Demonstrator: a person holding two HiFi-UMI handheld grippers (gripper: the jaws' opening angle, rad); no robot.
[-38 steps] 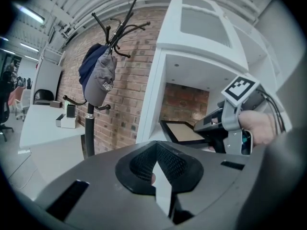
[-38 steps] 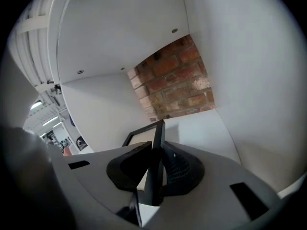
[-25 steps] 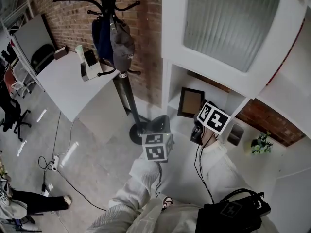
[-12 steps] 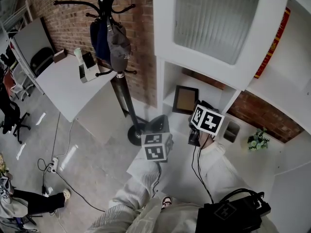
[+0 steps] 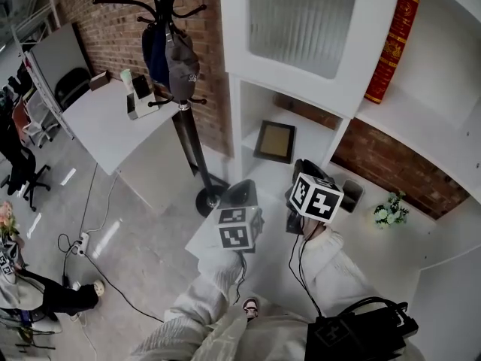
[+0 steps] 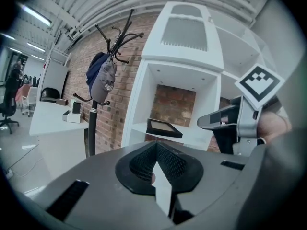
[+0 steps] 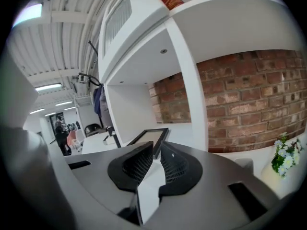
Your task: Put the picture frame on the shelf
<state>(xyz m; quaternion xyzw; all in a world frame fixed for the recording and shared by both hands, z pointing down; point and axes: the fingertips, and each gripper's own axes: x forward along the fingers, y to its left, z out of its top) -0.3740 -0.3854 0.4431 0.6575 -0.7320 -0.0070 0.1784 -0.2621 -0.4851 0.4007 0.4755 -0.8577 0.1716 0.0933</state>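
Note:
The dark picture frame (image 5: 273, 141) lies flat on the low shelf (image 5: 252, 138) of the white cabinet, free of both grippers. It also shows in the left gripper view (image 6: 164, 127) and past the right jaws (image 7: 148, 137). My right gripper (image 5: 303, 170) hovers just in front and to the right of the frame, shut and empty (image 7: 154, 150). My left gripper (image 5: 243, 192) hangs lower and to the left, outside the cabinet, its jaws pressed together on nothing (image 6: 156, 150).
A black coat rack (image 5: 176, 59) with caps stands left of the cabinet. Further left is a white table (image 5: 105, 126). A red book (image 5: 391, 43) leans on the upper shelf. A small plant (image 5: 387, 213) sits on the lower right ledge. A black bag (image 5: 361, 329) hangs near me.
My right gripper has drawn back from the picture frame, which stays lying on the shelf. The head view has tilted up, bringing the red book into sight.

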